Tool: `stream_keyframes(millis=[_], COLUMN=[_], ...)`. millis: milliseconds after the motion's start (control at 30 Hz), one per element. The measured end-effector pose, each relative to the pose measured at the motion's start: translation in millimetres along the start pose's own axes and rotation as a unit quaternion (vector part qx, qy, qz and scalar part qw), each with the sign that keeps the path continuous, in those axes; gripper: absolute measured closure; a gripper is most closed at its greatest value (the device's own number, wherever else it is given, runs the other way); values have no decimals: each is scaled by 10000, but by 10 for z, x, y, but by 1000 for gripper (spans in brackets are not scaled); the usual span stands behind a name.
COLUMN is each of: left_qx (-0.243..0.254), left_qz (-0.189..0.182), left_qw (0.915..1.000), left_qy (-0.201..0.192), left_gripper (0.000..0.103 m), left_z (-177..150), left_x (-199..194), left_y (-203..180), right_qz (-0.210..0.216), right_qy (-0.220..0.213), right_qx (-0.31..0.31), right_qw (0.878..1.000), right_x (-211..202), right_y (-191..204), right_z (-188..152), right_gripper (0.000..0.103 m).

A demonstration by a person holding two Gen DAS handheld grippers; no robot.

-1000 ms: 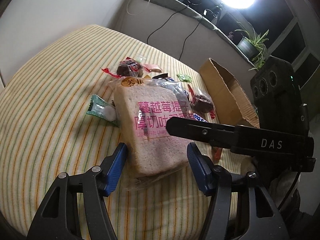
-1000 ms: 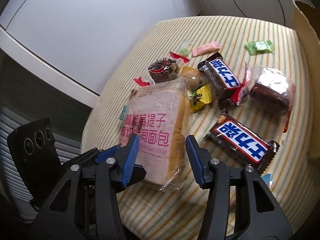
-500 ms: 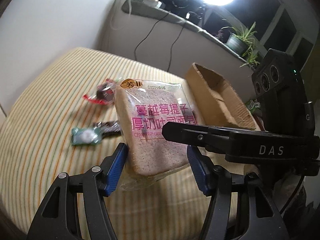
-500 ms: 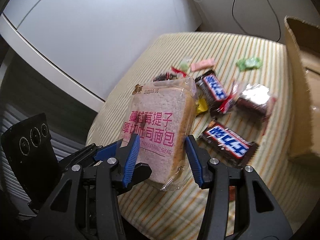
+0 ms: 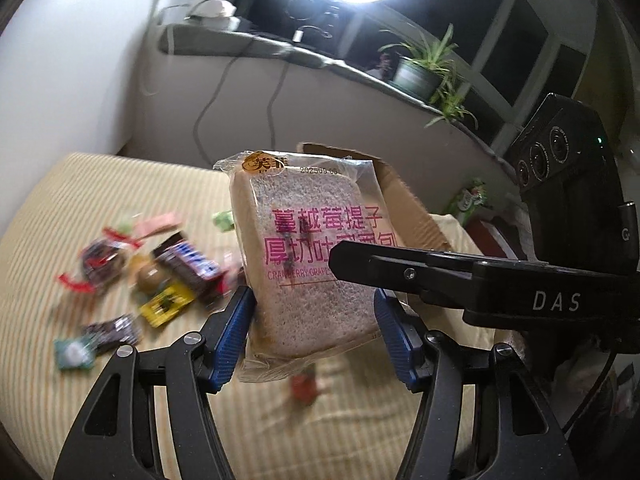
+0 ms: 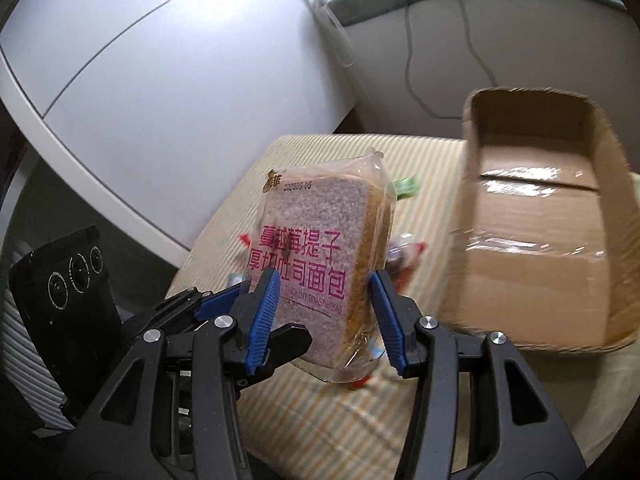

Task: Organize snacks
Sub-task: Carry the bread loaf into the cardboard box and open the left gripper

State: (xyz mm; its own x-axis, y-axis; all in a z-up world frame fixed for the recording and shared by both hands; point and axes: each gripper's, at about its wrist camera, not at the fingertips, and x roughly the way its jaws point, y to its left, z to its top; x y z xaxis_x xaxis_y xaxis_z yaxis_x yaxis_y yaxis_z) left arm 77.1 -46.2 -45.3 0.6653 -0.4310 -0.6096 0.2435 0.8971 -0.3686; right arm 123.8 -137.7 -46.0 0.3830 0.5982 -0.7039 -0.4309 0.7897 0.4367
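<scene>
Gripping the bread pack upright, both sets of fingers clamp its sides, the cardboard box just right of the right-hand fingers.

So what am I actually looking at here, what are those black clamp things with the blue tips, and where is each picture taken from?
No robot arm here: a person holds a hand-held clamp in each hand, and each clamp carries a wide-angle camera that looks forward along its two blue-padded fingers. One picture comes from the left gripper, the other from the right gripper; each view also catches the other clamp at its side.

Both grippers hold the same thing between their pads: a bagged slice of bread, lifted off the striped cloth. Loose snacks lie on that cloth, among them a chocolate bar, a yellow packet and a green-and-white sweet, all somewhat blurred. An open cardboard box stands beside them, with nothing visible inside it.
</scene>
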Motion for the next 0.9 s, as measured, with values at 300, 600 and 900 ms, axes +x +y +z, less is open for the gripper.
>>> stream_keyframes(millis=[300, 600, 900], left_qx=[359, 667, 792], left_qz=[-202, -388, -365], left_qw=[9991, 9964, 9939], left_qy=[62, 354, 675], left_gripper=[42, 42, 42], left_z=[198, 321, 316], left_x=[362, 861, 1222], left_y=[-417, -833, -1004], right_qz=[-335, -747, -822], right_qy=[-215, -227, -106], right_qx=[200, 441, 780], right_qw=[9990, 9960, 9935], right_x=[-354, -478, -443], right_y=[-510, -1055, -1536], right_z=[143, 210, 226], right_gripper=[52, 52, 52])
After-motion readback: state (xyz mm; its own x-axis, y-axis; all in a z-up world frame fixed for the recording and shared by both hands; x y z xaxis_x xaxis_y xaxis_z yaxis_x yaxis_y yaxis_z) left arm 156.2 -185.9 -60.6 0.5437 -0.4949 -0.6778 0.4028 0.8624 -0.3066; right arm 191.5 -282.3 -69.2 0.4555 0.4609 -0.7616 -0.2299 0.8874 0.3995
